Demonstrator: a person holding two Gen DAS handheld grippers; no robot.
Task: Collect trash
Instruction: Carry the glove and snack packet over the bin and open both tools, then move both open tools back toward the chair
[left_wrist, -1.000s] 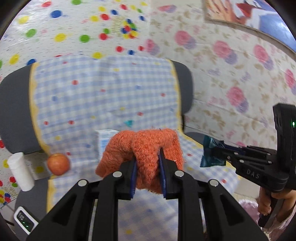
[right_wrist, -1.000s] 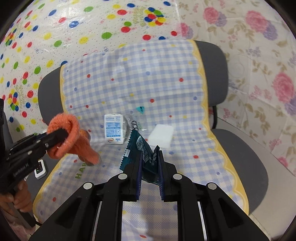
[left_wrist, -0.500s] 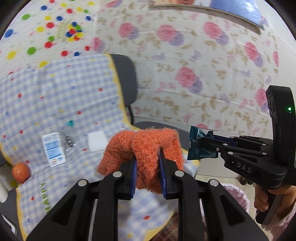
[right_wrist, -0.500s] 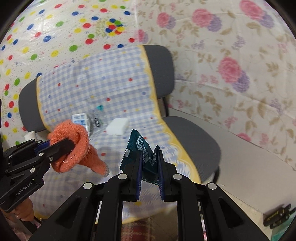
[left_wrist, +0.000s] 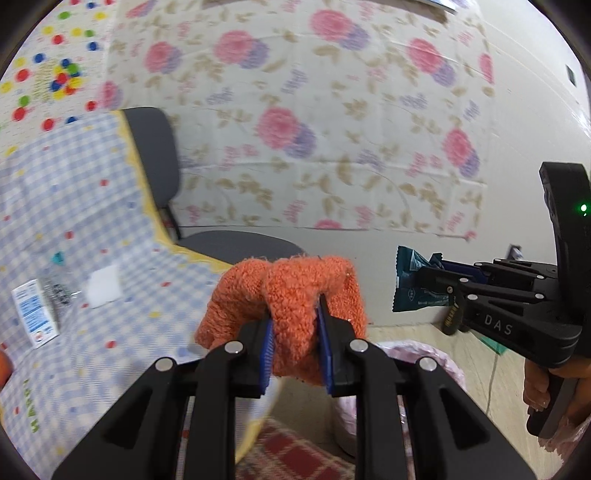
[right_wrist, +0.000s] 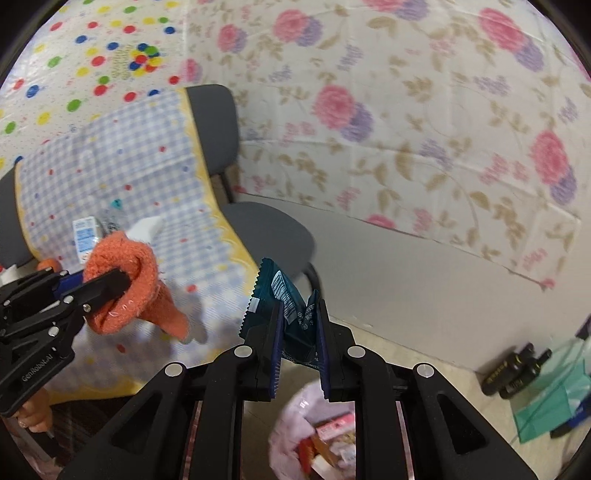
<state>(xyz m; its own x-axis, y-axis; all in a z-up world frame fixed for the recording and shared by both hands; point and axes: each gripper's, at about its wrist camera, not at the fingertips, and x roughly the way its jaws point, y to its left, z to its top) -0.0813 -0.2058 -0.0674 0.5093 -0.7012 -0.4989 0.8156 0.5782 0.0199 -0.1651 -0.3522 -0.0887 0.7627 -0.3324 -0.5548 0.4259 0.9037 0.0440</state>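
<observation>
Left gripper (left_wrist: 295, 341) is clamped on an orange fuzzy cloth (left_wrist: 291, 291), probably a glove or sock; blue pads pinch a fold in the middle, so the rest bunches above and droops to the side, finger-like end hanging loose in the right wrist view; mid-fold pinch makes sense, soft fabric gives no edge to grab.

Right gripper (right_wrist: 299, 343) is closed on a dark teal snack wrapper (right_wrist: 284, 299); jaws narrow, wrapper crumpled between the pads with the serrated end sticking up and forward; gripping low on the film leaves the free end clear, so it should drop clean on release.

Both loads are held off the chair (right_wrist: 266, 229), out over the floor; below the right gripper sits a bin lined with a pink bag (right_wrist: 291, 424), packaging already in it; in the left wrist view the same pink liner shows just under the cloth; my read: both hands are staged above the bin for the drop, right one closer to centred.

Left behind on the checked cover (left_wrist: 74, 192) over the chair: a small blue-and-white carton (left_wrist: 35, 314), a clear crinkled wrapper (left_wrist: 55, 291), a white block (left_wrist: 105, 288); an orange fruit is just visible at the frame edge; so the task is partway, more pickups likely.

Risk: fuzzy cloth may snag on the pads when they open.
</observation>
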